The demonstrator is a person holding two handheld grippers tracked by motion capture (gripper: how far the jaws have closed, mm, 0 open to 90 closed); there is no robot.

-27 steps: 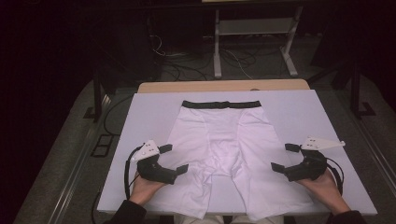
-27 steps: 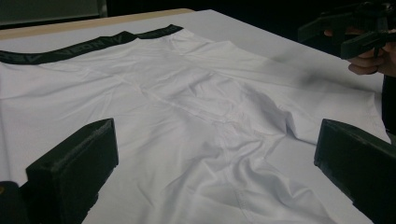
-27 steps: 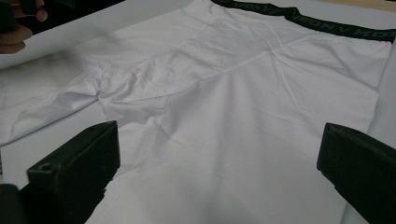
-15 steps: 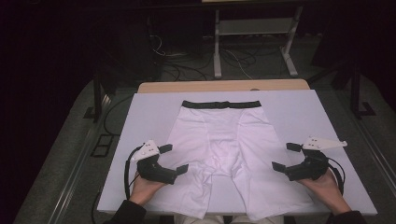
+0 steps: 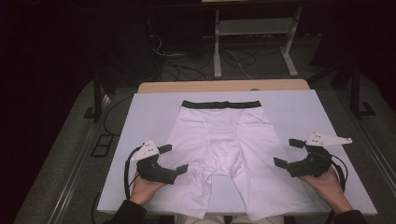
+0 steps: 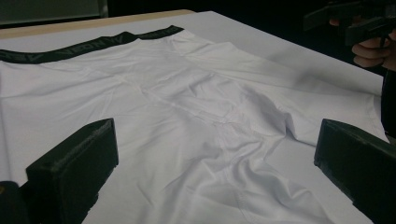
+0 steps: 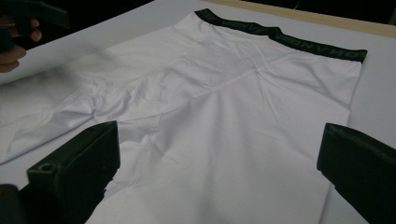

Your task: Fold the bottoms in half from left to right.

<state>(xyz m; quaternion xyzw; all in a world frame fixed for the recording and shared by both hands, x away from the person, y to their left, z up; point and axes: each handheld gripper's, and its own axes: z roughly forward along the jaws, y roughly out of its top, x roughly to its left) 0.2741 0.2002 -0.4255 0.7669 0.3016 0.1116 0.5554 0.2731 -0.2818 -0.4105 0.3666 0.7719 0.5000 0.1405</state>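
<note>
Lying flat between both wide-open grippers, the white shorts [image 5: 223,154].

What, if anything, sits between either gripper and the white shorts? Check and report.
Nothing visible does. The left gripper hangs open over the nearer left leg of the white shorts, the right gripper open at the right leg's edge; only bare white board surrounds them.

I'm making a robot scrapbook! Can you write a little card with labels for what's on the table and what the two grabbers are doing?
Thing: white shorts, lying flat
Waistband: black band, far end
Surface: white table
Left gripper: open, over the left leg
Right gripper: open, by the right leg's outer edge
Holding anything: no, both sets of jaws stand apart with nothing between them
</note>
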